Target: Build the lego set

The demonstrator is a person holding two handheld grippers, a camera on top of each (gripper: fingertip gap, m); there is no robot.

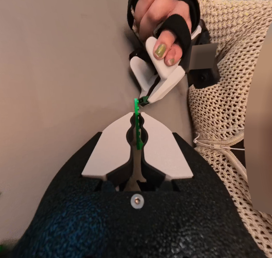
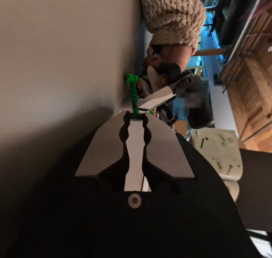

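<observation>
My left gripper point(image 1: 137, 114) is shut on a long thin green lego plate point(image 1: 136, 108), seen edge-on, with its far end sticking out past the fingertips. My right gripper point(image 1: 145, 102) comes in from above and is shut on a small dark green piece point(image 1: 142, 100) that touches the plate's far end. In the right wrist view my right gripper point(image 2: 136, 114) holds that dark piece point(image 2: 136, 116) against the green plate point(image 2: 133, 94), which carries a green brick point(image 2: 132, 77) at its far end. One white finger point(image 2: 156, 98) of the left gripper lies beside the plate.
A beige table surface point(image 1: 58, 74) fills the left of both views. A person's hand point(image 1: 160, 24) and knit sleeve point(image 1: 229, 88) are close on the right. An open instruction booklet point(image 2: 217, 152) lies at right, with wooden boards point(image 2: 250, 96) behind it.
</observation>
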